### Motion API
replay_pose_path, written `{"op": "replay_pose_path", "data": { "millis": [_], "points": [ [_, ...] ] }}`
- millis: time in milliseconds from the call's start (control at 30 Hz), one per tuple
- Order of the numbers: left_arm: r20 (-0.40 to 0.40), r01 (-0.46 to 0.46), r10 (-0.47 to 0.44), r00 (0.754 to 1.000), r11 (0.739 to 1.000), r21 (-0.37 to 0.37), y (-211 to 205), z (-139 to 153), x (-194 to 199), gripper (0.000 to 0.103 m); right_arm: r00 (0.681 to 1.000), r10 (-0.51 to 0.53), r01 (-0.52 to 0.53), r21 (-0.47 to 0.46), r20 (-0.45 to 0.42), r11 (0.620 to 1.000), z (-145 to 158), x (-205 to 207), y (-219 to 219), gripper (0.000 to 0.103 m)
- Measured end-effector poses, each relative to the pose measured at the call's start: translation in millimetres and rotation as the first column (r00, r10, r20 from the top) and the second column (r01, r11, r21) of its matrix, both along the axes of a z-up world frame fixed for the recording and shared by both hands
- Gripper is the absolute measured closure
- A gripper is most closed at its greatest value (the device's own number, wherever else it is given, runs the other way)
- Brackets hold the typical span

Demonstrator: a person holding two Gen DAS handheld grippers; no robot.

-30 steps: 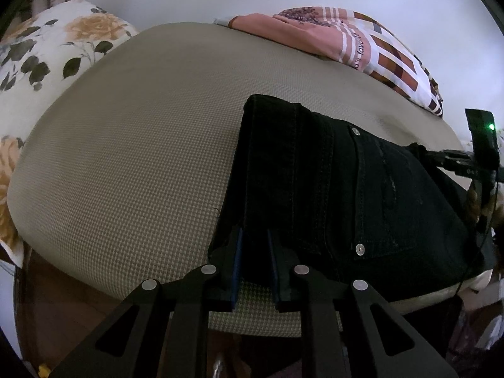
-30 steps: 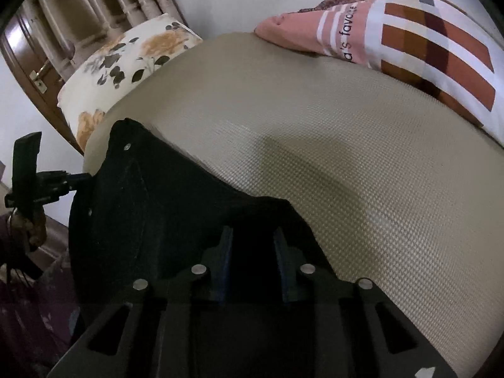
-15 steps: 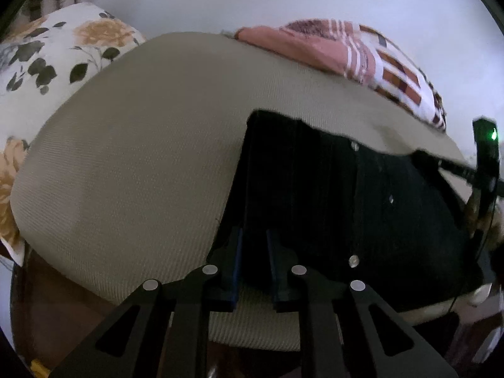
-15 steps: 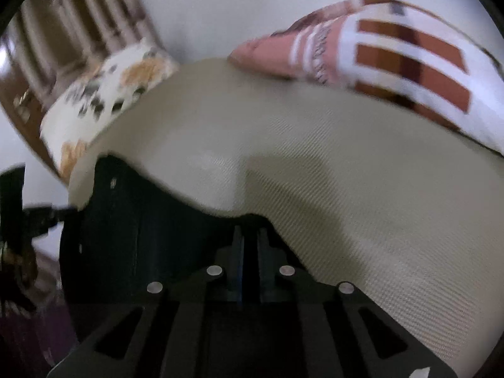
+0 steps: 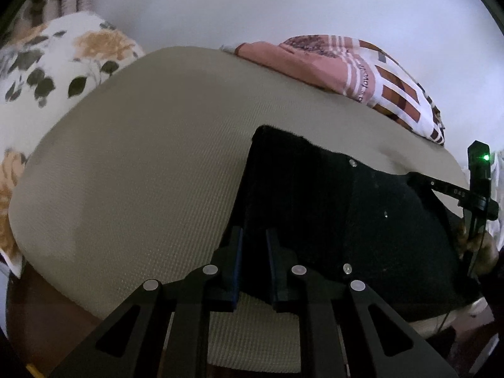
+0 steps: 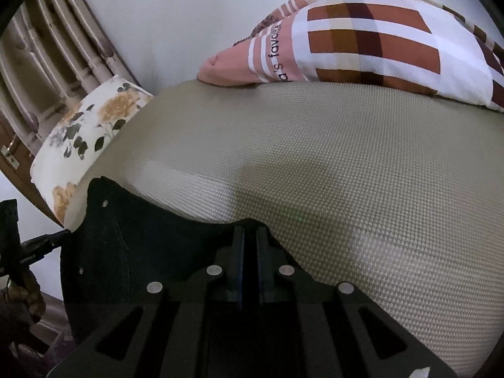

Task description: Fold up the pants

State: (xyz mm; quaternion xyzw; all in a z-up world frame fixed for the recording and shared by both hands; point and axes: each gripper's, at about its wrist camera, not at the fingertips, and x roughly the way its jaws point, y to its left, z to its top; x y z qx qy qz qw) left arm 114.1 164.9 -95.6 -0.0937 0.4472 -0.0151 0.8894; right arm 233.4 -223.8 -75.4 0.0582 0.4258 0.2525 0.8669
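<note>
Black pants [image 5: 330, 214] lay at the near edge of the beige mattress [image 5: 141, 173], near-right in the left wrist view and near-left in the right wrist view, w/ part of the fabric hanging over the near edge. They looked like dark denim: rivets and a back pocket showed, seams thick.

Left gripper [image 5: 254, 245] was clenched on the pants' left edge, a thick fold of cloth between the pads. Right gripper [image 6: 250, 242] had just been closing; its jaws stood nearly together, pinching the far edge of the black cloth at a raised peak. Both grips sat on hems/edges, not mid-panel.

Handling, my read: denim is soft but heavyish, so it'll drape and sag between the two grips rather than hold a line. Not fragile, not slippery; the textured mattress cover prob. adds drag, so sliding the cloth could bunch it, and lifting clear seems safer. Thick seams and the waistband are the best spots to hold, since a pinch there is less likely to slip than on a single layer. The overhanging part may pull the rest toward the near edge if released.

Floral pillow [image 5: 56, 72] sat far left, and a pink-and-brown plaid pillow [image 6: 378, 37] far right, both well apart from the pants, so the far mattress area was free for a fold.
</note>
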Motion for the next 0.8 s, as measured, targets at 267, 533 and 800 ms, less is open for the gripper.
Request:
{"op": "replay_pose_path", "data": {
  "millis": [267, 533, 800],
  "points": [
    [-0.129, -0.167, 0.162, 0.978, 0.986, -0.028, 46, -36, 12, 0.092, 0.996, -0.079, 0.078, 0.048, 0.028, 0.996, 3, -4, -15, 0.099],
    [0.039, -0.081, 0.079, 0.996, 0.996, 0.037, 23, 6, -1, 0.09, 0.996, -0.087, 0.087, -0.006, 0.022, 0.996, 1, 0, -6, 0.097],
    [0.062, 0.009, -0.012, 0.998, 0.999, 0.044, -1, 27, -7, 0.081, 0.967, -0.245, 0.253, 0.184, -0.069, 0.95, 2, 6, -58, 0.086]
  ]
}}
